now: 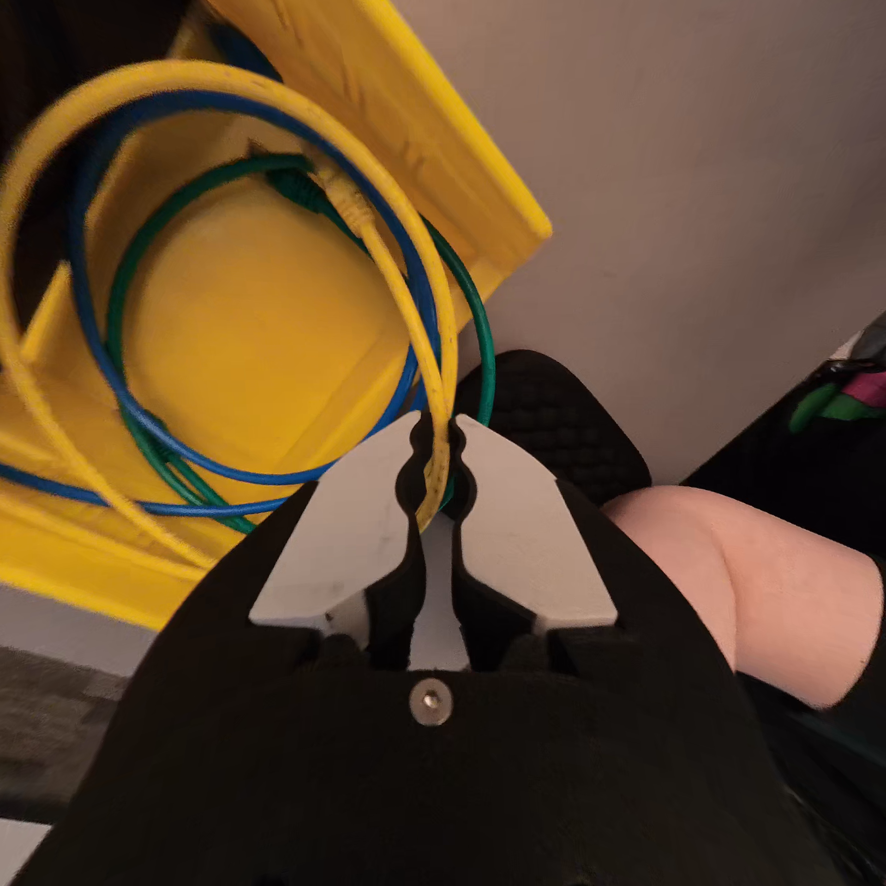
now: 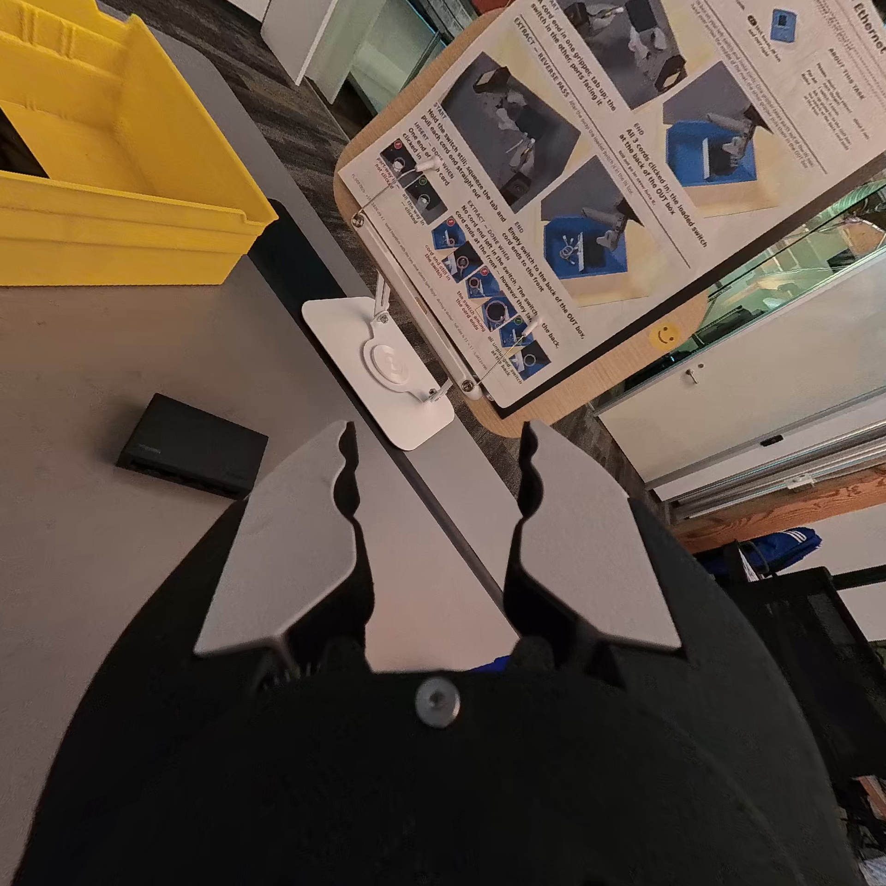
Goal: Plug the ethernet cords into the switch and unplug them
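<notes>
My left gripper is shut on a yellow ethernet cord and holds its loop up over a yellow bin. The yellow plug hangs free inside the loop, beside a green plug. A blue cord and a green cord coil in the bin. My right gripper is open and empty above the grey table. The black switch lies flat on the table to its left, ports facing the camera.
A yellow bin stands at the back left in the right wrist view. A white stand holds an instruction sheet on a board past the table edge. A person's knee and a black shoe show below the left gripper. Tip to tip, the grippers are about 35 cm apart. The black switch is about 20 cm from my right fingertips and 25 cm from my left.
</notes>
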`<state>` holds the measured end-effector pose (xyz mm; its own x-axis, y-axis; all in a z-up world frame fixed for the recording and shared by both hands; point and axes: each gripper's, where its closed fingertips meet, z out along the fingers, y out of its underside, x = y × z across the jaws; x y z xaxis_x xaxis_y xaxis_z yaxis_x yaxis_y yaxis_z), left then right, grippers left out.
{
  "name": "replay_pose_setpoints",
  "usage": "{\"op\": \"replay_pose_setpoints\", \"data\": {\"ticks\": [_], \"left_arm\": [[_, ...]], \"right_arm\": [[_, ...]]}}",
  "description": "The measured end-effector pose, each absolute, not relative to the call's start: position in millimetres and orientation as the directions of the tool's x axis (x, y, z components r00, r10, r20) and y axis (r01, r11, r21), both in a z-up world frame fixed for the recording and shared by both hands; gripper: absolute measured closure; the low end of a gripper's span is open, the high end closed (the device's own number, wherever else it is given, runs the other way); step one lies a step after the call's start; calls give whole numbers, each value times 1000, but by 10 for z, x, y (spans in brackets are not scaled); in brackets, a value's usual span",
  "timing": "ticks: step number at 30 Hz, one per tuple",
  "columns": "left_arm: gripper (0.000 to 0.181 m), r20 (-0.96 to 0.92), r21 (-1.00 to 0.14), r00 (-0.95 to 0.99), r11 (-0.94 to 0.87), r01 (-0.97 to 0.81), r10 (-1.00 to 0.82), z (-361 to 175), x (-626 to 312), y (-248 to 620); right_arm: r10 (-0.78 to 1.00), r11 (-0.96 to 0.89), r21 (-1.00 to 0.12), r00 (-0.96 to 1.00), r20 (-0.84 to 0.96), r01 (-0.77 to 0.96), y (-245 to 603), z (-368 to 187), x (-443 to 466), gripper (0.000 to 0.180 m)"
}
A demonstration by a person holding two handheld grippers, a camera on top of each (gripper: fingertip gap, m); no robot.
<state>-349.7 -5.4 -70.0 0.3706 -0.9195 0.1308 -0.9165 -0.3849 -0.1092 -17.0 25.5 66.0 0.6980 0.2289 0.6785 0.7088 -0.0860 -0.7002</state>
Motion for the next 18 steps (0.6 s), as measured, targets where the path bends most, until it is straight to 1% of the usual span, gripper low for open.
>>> {"op": "replay_pose_setpoints", "data": {"ticks": [2,4,8,9,11,16,18], "left_arm": [[175,39,-164,374,-376,-912,-926,-561,-3472,19],[175,-87,-241,398,-369,-898,-913,-376,-3453,151],[176,-338,-401,472,-329,-855,-814,46,-3456,481],[176,-358,-415,480,-324,-850,-801,78,-3463,516],[174,-389,-405,470,-312,-860,-792,61,-3486,586],[170,-519,-437,509,-298,-848,-687,181,-3537,893],[168,-524,-441,511,-296,-847,-682,161,-3544,930]], "right_arm": [[226,-83,-701,699,679,708,250,673,-167,114],[230,-78,-705,701,676,705,243,681,-176,114],[231,-74,-702,697,679,708,240,683,-188,114],[231,-73,-700,695,681,711,240,680,-190,114],[232,-73,-697,692,683,713,241,675,-192,114],[236,-74,-694,688,686,716,236,670,-195,114],[237,-74,-691,686,688,719,236,670,-191,114]]}}
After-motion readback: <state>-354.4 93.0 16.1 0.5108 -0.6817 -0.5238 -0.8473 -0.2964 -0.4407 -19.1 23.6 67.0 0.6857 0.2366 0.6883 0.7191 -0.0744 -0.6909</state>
